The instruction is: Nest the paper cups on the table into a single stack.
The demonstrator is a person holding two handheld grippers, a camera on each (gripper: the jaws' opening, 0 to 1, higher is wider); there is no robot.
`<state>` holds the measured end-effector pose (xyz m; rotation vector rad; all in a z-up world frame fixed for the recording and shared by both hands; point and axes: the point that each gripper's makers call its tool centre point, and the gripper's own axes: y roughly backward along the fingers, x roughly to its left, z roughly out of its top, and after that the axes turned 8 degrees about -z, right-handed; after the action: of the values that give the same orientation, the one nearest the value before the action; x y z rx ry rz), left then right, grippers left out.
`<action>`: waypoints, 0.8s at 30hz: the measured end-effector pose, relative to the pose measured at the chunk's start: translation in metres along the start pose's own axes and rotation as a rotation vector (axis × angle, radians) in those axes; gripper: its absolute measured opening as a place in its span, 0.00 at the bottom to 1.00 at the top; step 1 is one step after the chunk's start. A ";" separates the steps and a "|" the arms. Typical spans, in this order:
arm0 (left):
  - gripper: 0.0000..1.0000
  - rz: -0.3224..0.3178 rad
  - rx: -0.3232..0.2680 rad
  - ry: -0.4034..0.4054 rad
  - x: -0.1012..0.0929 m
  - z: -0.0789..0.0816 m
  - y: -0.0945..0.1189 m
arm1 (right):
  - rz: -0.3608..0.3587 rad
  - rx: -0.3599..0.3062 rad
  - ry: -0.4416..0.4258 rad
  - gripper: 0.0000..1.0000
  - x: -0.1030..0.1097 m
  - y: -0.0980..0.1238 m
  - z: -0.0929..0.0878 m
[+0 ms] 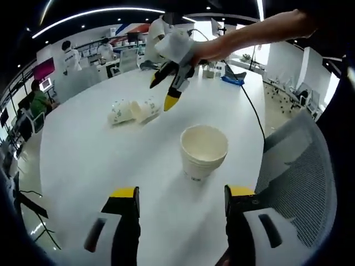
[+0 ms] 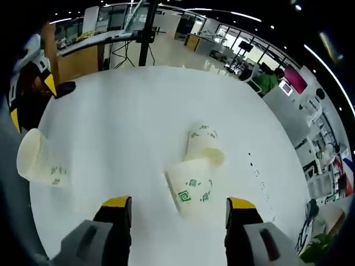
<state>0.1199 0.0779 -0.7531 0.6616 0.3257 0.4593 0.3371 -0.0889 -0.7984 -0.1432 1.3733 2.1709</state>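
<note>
Paper cups: an upright nested stack (image 1: 203,151) stands on the white table (image 1: 83,160) at centre of the left gripper view, just beyond the left gripper (image 1: 182,202), whose yellow-tipped jaws are spread wide and hold nothing. Two fallen cups (image 1: 133,110) lie touching at 11 o'clock, with the right gripper (image 1: 165,87) poised above them. In the right gripper view, those cups (image 2: 197,174) lie between the right gripper's parted, empty jaws; the stack sits at 9 o'clock.

My left gripper (image 1: 181,208) sits open at the frame's bottom; my right gripper (image 1: 165,93), open, hangs upper centre.
</note>
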 end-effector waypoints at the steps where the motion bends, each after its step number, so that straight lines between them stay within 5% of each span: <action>1: 0.60 0.001 0.000 0.002 0.000 0.000 0.000 | 0.005 0.004 0.002 0.69 0.000 -0.003 0.000; 9: 0.60 0.015 0.003 0.029 0.000 -0.008 0.002 | 0.043 0.011 0.026 0.70 -0.006 -0.025 0.000; 24: 0.60 0.016 0.013 0.033 -0.001 -0.009 0.000 | 0.087 0.021 0.058 0.66 -0.004 -0.032 -0.001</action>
<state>0.1152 0.0819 -0.7603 0.6706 0.3555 0.4843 0.3569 -0.0815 -0.8231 -0.1418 1.4590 2.2390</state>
